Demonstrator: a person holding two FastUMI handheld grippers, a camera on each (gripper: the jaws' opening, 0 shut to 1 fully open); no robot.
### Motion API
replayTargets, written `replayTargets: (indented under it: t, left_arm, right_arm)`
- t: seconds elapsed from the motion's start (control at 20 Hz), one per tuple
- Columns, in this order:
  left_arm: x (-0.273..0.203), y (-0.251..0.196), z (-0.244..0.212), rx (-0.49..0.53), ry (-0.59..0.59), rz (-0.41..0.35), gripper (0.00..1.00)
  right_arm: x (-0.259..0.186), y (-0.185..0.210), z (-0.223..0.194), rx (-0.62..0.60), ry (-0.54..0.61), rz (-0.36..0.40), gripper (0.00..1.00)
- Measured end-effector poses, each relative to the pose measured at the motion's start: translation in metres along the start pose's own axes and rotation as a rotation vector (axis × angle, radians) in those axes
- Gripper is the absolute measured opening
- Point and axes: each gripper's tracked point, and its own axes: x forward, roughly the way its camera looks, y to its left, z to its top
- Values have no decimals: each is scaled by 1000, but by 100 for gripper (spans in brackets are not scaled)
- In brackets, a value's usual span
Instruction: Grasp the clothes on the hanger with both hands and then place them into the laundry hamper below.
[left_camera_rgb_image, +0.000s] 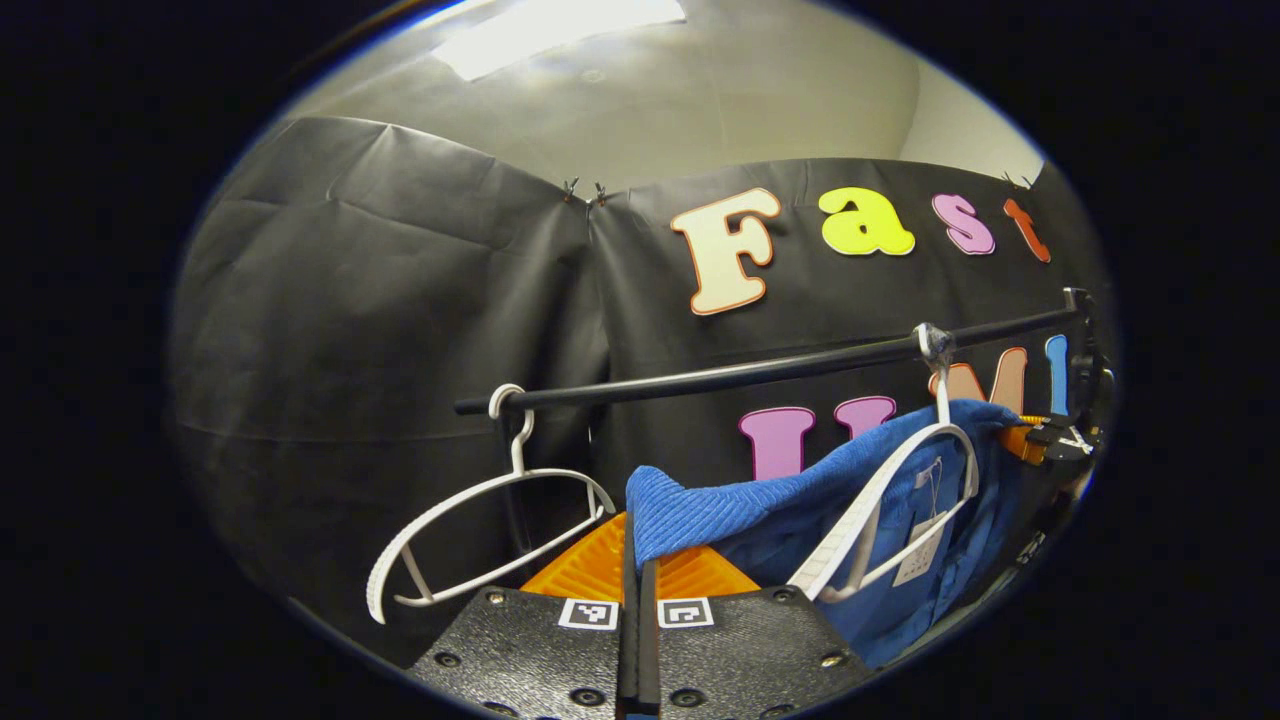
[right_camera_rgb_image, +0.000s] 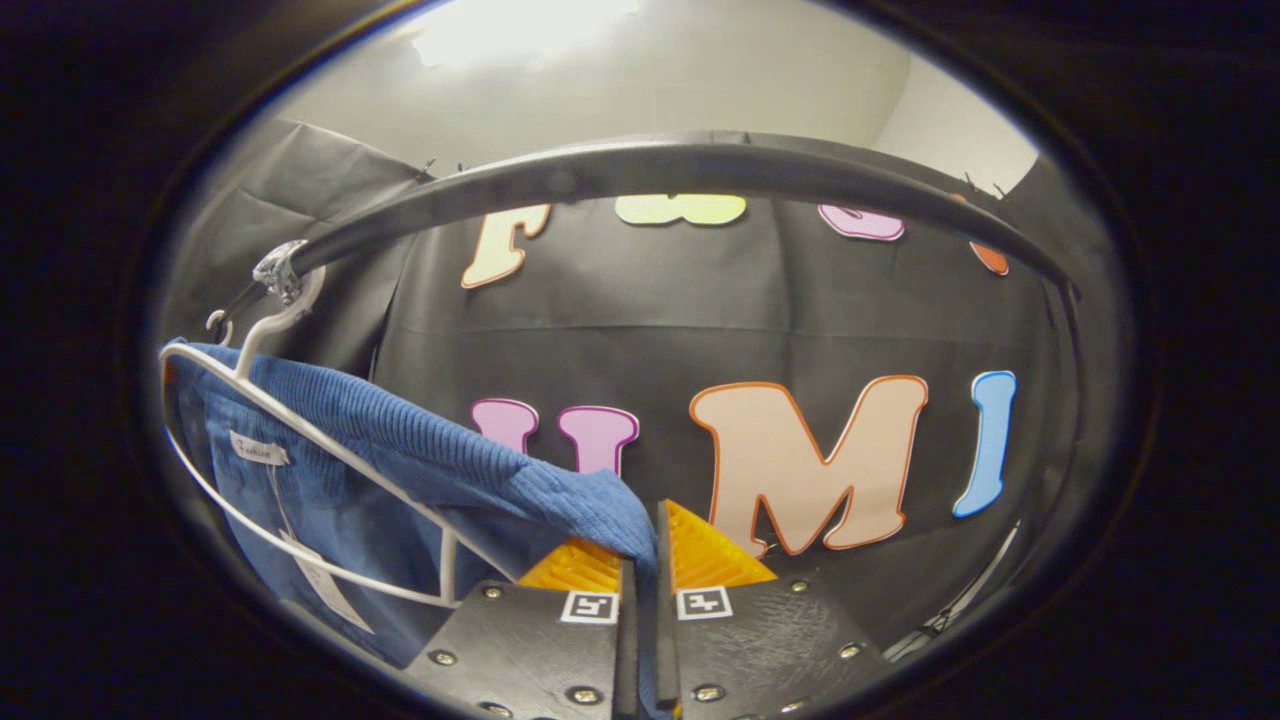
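A: Left gripper view first: the left tongs are pressed together at 6 o'clock, pinching a fold of the blue garment, which runs off toward 3 o'clock.

B: And the right tongs?

A: In the right gripper view they are pinching the other end of the cloth at 6 o'clock; the garment trails away toward 9 o'clock. So its long axis is strung between the two tongs, roughly along the rail.

B: Is it free of the hanger?

A: Not yet, I'd judge. The white hanger is hooked on the rail beyond the left tongs, with cloth draped over its shoulder. An empty hanger hangs at 9 o'clock.

B: The hamper?

A: I can't point to it from here; going by the task it lies below, toward 6 o'clock.
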Motion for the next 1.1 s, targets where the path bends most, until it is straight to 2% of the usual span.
replayTargets:
  t: [0.15, 0.2, 0.45, 0.55, 1.1]
  left_arm:
    - [-1, -2, -12, -10, 19, -12, 0]
    - [-1, -2, -15, -12, 22, -11, 0]
    - [-5, -3, -30, -57, 41, -2, 0]
    - [-6, -10, -41, -75, 69, -5, 0]
    - [-31, -21, -92, -95, 174, 42, 0]
  right_arm:
    - [6, 1, -7, -6, 9, 2, 2]
    - [7, 2, -7, -12, 3, 1, 7]
    - [20, 5, -21, -14, 27, 3, 7]
    - [22, 8, -39, -18, 77, 17, 7]
    - [20, 3, -84, -119, 157, 27, 7]
